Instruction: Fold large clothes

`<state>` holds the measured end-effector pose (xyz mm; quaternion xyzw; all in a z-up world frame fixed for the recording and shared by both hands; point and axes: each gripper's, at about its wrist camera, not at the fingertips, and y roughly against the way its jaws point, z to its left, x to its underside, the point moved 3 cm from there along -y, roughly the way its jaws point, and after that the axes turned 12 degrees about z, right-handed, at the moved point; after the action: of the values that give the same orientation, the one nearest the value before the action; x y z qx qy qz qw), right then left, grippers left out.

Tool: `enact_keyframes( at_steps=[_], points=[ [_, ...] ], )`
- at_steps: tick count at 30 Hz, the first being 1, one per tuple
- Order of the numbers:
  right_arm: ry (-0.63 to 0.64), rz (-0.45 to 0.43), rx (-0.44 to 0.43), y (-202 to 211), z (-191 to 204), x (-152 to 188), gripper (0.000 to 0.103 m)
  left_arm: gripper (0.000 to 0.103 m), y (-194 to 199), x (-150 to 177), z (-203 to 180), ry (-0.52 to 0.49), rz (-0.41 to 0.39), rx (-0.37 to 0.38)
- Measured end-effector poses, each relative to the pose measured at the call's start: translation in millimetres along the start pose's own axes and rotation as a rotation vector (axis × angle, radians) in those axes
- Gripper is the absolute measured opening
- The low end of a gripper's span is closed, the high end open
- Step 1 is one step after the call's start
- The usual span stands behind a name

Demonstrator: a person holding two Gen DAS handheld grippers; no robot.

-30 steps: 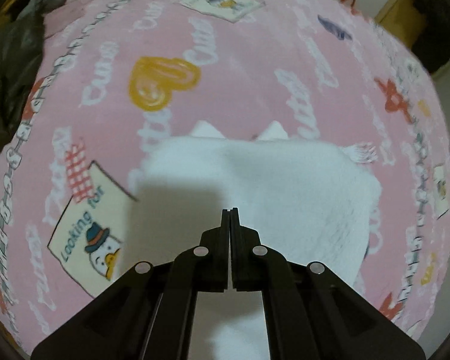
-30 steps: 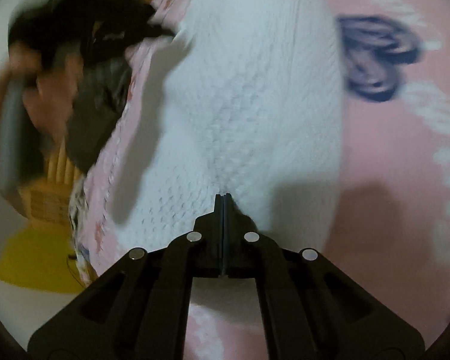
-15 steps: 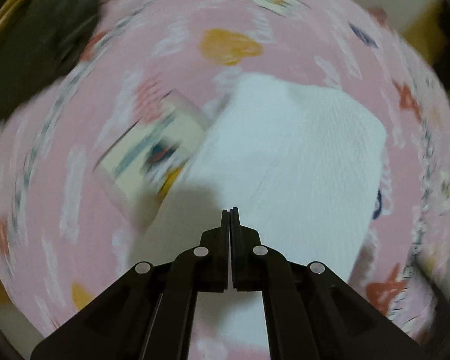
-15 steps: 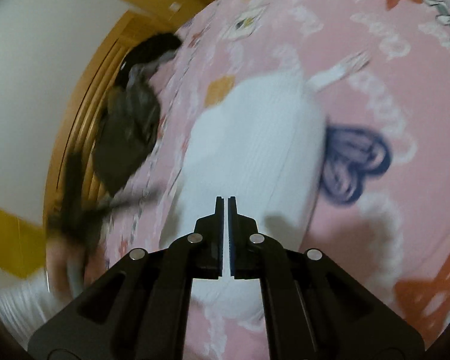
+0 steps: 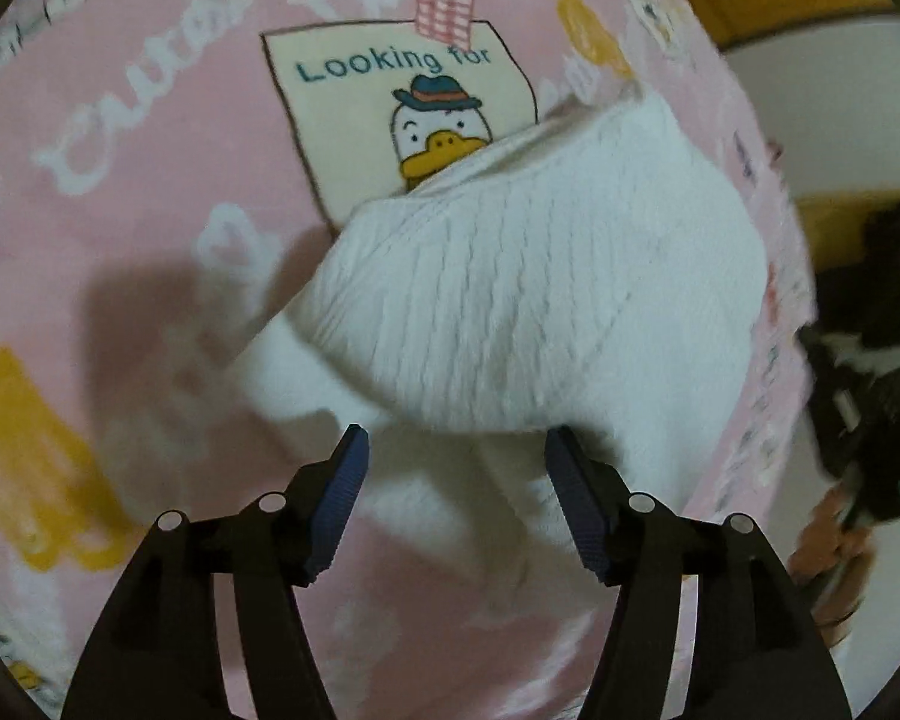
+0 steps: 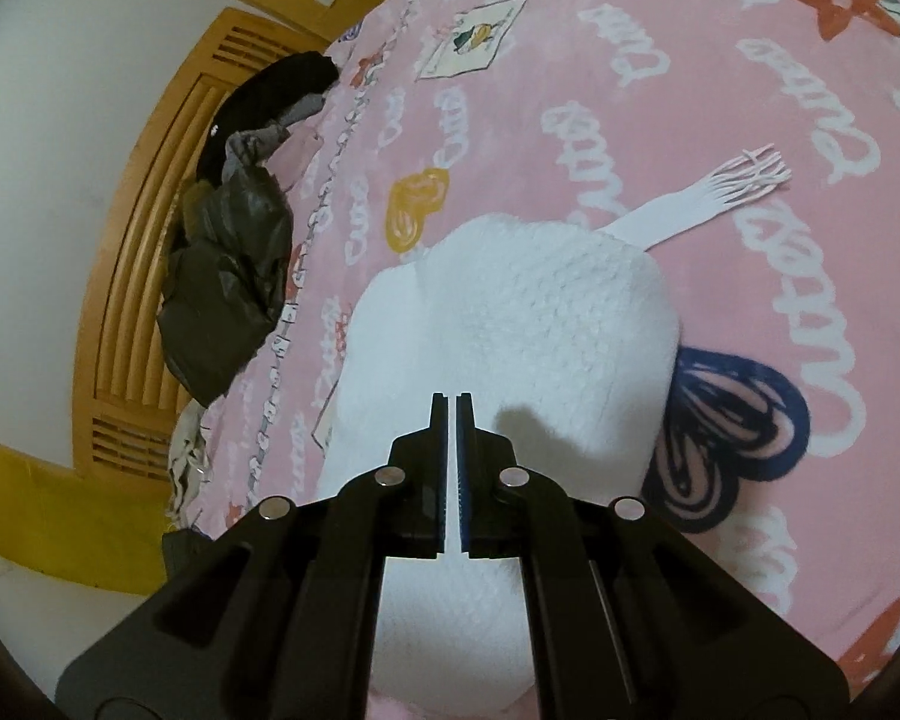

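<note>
Left wrist view
Left gripper [image 5: 453, 450]: jaws spread wide, blue ribbed pads [image 5: 345, 480] exposed; nothing is held between them.
Garment: a white, thick-knit garment folded into a bundle [image 5: 528, 300] is seen just ahead of the fingertips, lying on a pink fleece blanket printed with white script and yellow hearts [image 5: 150, 192].
Print: a cream "Looking for" duck panel [image 5: 402, 96] is partly covered by the bundle's far edge.
Edge: at right, beyond the blanket's edge, a dark blurred shape is noted; it cannot be identified.

Right wrist view
Right gripper [image 6: 455, 405]: jaws drawn almost together, a thin slit left between the pads; nothing is gripped.
Garment: the white bundle [image 6: 510, 324] is seen directly beyond and below the fingertips, resting on the blanket [image 6: 720, 120].
Tassel: a white fringed strip [image 6: 714, 195] extends from the bundle's far right side, flat on the blanket.
Surroundings: a dark crumpled jacket [image 6: 228, 276] is heaped at the blanket's left edge, against a slatted wooden bed frame [image 6: 144, 228].
</note>
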<state>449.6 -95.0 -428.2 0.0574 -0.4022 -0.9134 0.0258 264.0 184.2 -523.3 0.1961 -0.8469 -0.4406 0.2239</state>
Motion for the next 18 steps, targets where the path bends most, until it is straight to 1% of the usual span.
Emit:
enact_keyframes(
  at_steps=[1,3,5,6,8,9,10,11,12,14,17,18],
  points=[
    [0.004,0.005,0.011,-3,1,1,0.003,0.059,-6,-3,3,0.012,0.007,0.036],
    [0.004,0.013,0.015,-7,2,3,0.003,0.059,-12,-6,6,0.030,0.025,0.079],
    [-0.001,0.018,0.023,-9,2,5,0.003,0.057,-11,-4,10,0.049,0.028,0.131],
    [-0.005,0.019,0.024,-10,2,7,0.003,0.055,-8,0,11,0.060,0.027,0.174],
    [-0.023,0.018,0.017,-9,0,10,0.003,0.055,-2,6,18,0.093,0.021,0.256],
    [-0.035,0.017,0.014,-9,-1,11,0.003,0.056,0,9,23,0.117,0.018,0.312],
    [-0.041,0.016,0.010,-9,-2,11,0.003,0.057,3,10,28,0.142,0.008,0.360],
    [-0.048,0.015,0.005,-9,-3,12,0.003,0.061,5,10,31,0.161,-0.002,0.389],
    [-0.050,0.014,0.006,-9,-3,12,0.003,0.065,5,7,34,0.178,-0.013,0.400],
    [-0.047,0.013,0.005,-9,-2,12,0.003,0.066,1,-3,37,0.204,-0.019,0.394],
    [-0.041,0.016,0.003,-10,-1,11,0.003,0.066,-5,-14,45,0.273,-0.050,0.446],
    [-0.039,0.016,0.004,-11,-1,11,0.003,0.066,-7,-19,48,0.303,-0.061,0.477]
  ],
)
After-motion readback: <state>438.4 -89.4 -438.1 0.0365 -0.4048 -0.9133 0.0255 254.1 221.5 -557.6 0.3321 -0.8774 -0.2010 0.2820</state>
